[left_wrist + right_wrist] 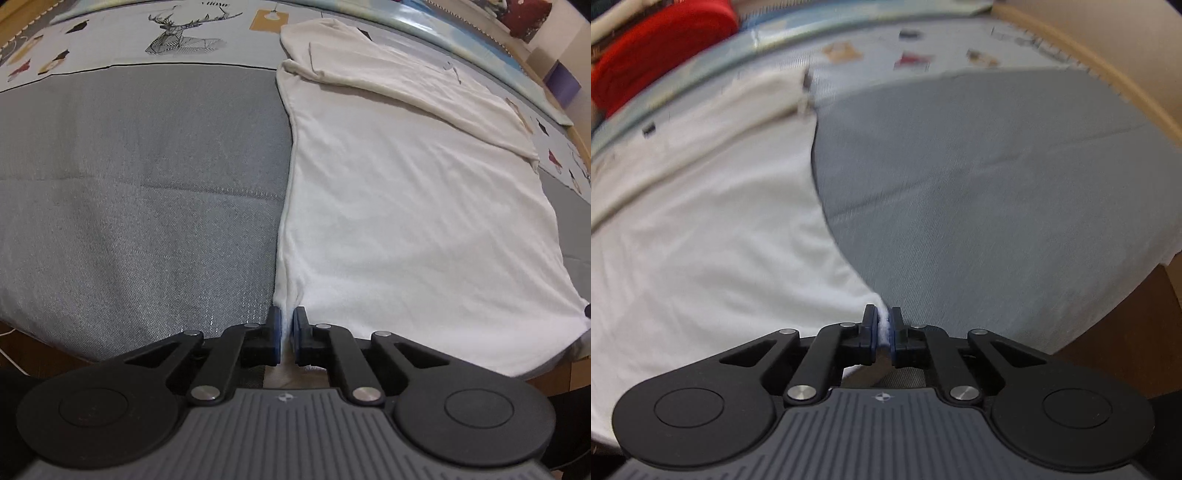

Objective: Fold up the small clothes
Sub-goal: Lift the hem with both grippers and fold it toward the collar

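Observation:
A white garment (406, 206) lies flat on a grey mat (140, 192), its far part folded over into a cream band (406, 77). In the left wrist view my left gripper (287, 325) is shut on the garment's near left corner, white cloth pinched between the blue pads. In the right wrist view the same white garment (701, 240) spreads to the left, and my right gripper (884, 325) is shut on its near right corner, a fold of cloth showing between the pads. The right wrist view is blurred.
The grey mat (997, 206) covers a bed with a patterned sheet (147, 33) at the far side. A red cushion (657, 55) lies at the back left in the right wrist view. A wooden bed edge (1108, 74) curves along the right.

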`<action>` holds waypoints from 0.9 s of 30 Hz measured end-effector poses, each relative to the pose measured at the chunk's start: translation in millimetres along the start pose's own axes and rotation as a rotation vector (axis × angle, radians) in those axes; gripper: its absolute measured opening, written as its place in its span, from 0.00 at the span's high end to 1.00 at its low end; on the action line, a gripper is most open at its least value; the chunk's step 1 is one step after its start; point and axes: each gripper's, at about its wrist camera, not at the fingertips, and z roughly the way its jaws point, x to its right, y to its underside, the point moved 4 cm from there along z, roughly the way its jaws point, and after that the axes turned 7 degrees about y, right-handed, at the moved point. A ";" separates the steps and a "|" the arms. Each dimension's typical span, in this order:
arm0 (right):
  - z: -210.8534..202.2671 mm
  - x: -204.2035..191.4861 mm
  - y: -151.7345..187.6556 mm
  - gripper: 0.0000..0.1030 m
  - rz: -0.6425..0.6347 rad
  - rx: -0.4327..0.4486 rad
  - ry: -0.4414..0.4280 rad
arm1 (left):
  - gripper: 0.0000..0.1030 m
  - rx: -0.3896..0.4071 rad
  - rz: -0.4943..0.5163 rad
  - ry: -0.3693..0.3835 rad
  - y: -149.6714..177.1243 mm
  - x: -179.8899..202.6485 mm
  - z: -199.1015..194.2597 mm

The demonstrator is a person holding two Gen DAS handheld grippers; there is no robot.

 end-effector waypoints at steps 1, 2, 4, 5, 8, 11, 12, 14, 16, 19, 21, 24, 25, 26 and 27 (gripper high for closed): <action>1.6 -1.3 0.4 0.94 -0.007 -0.006 0.002 | 0.93 -0.010 -0.003 -0.005 0.1 -0.7 2.2; 5.3 -2.5 2.1 0.94 -0.013 -0.023 0.007 | 0.92 -0.021 -0.011 -0.005 0.3 -1.8 3.6; 12.4 -3.9 5.5 0.93 -0.019 -0.067 0.015 | 0.86 -0.044 -0.034 -0.007 -0.3 -4.1 8.1; 15.5 -3.7 6.5 0.92 -0.016 -0.086 0.014 | 0.83 -0.050 -0.040 -0.010 0.6 -4.9 8.2; 17.4 -3.6 6.8 0.85 -0.011 -0.103 0.018 | 0.74 -0.051 -0.040 -0.004 0.8 -4.8 9.8; 21.0 -4.3 7.8 0.75 -0.012 -0.118 0.018 | 0.74 -0.058 -0.027 -0.010 1.0 -3.7 12.6; 22.7 -4.8 8.7 0.75 -0.014 -0.127 0.016 | 0.74 -0.059 -0.018 -0.015 1.0 -2.8 13.1; 23.8 -6.7 10.9 0.75 -0.025 -0.131 0.020 | 0.74 -0.060 0.001 -0.022 1.0 -0.4 15.4; 23.9 -9.5 11.9 0.75 -0.043 -0.127 0.025 | 0.74 -0.060 0.019 -0.030 1.0 1.4 16.1; 22.0 -9.1 13.0 0.80 -0.042 -0.121 0.023 | 0.78 -0.056 0.028 -0.033 0.6 2.0 16.3; 20.6 -9.3 12.8 0.90 -0.040 -0.114 0.019 | 0.83 -0.053 0.038 -0.034 0.7 1.7 15.5; 19.2 -10.2 12.9 0.92 -0.046 -0.105 0.018 | 0.83 -0.053 0.050 -0.037 0.7 2.1 15.6; 19.3 -10.4 12.9 0.92 -0.049 -0.104 0.018 | 0.83 -0.054 0.050 -0.037 0.7 1.8 15.8; 19.5 -10.6 13.1 0.92 -0.052 -0.105 0.019 | 0.83 -0.055 0.048 -0.035 0.8 1.3 15.7; 19.7 -10.8 13.3 0.92 -0.054 -0.106 0.020 | 0.82 -0.056 0.048 -0.035 0.5 1.2 16.0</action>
